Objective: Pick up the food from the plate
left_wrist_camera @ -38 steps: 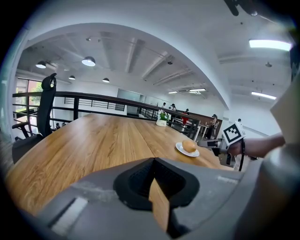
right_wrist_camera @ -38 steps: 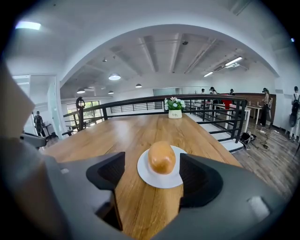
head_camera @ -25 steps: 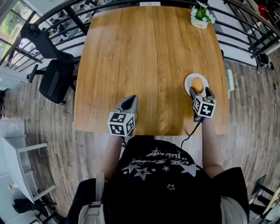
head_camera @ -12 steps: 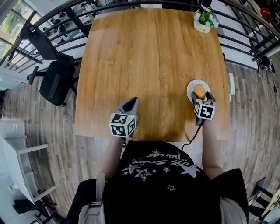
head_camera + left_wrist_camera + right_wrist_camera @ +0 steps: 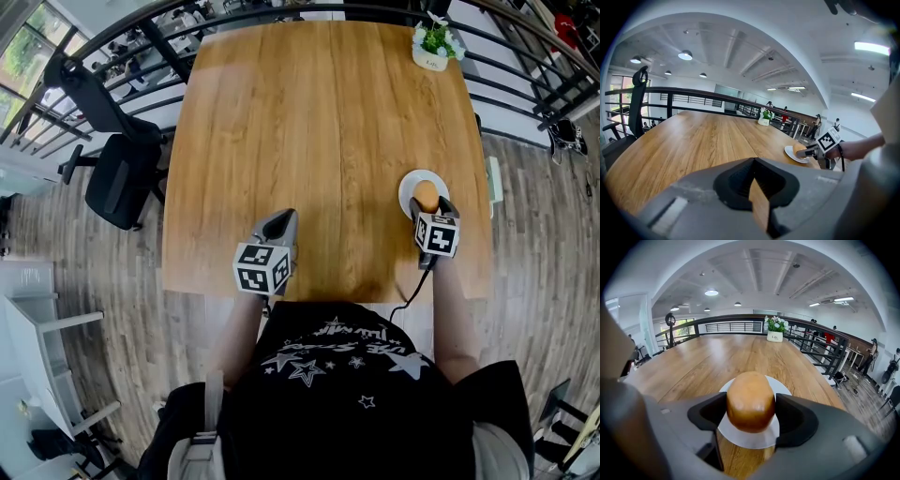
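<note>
The head view looks steeply down from above the person onto the whole tabletop [image 5: 319, 122]. The left gripper view sits low at the near edge, facing across it. The right gripper view hangs close over the bun [image 5: 751, 401] and plate [image 5: 750, 439], facing the far edge. All three views share the plate, bun and plant pot [image 5: 431, 47].

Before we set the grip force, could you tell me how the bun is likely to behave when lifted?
The bun looks like puffy bread, so it is probably light and easily dented by a hard squeeze. Its rounded, glossy crust may slip or roll on the plate. The right gripper has just been closing, bun between its fingers.
</note>
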Demonstrator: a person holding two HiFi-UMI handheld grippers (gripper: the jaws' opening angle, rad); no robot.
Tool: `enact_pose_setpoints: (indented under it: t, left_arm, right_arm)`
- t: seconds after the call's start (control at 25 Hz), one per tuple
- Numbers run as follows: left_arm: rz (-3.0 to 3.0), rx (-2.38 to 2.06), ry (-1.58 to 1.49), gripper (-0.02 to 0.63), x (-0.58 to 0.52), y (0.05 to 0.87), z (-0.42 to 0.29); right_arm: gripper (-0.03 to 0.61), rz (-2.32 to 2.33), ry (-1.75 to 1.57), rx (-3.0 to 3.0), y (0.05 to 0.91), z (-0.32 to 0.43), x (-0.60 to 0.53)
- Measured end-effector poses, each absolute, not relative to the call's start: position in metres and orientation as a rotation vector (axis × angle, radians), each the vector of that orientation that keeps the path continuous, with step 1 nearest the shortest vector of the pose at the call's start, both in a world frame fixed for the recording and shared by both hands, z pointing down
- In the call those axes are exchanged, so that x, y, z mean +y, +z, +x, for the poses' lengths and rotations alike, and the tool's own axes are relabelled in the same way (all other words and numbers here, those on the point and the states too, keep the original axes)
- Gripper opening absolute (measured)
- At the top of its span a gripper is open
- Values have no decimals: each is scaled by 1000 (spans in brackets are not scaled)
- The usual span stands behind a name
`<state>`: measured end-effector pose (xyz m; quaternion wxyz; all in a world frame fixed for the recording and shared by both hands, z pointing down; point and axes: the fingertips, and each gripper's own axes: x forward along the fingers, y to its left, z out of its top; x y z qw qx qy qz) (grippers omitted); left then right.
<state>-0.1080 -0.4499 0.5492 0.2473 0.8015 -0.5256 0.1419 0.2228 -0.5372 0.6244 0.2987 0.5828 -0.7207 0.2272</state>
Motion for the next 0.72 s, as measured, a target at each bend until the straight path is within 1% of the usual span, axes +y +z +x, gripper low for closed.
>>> enact_pose_setpoints:
  t: [0.72]
  left_arm:
    - [2210,-1467,359,2,-413,534,-99]
  right_arm:
    - [330,1561,540,-2034,579,215,-515]
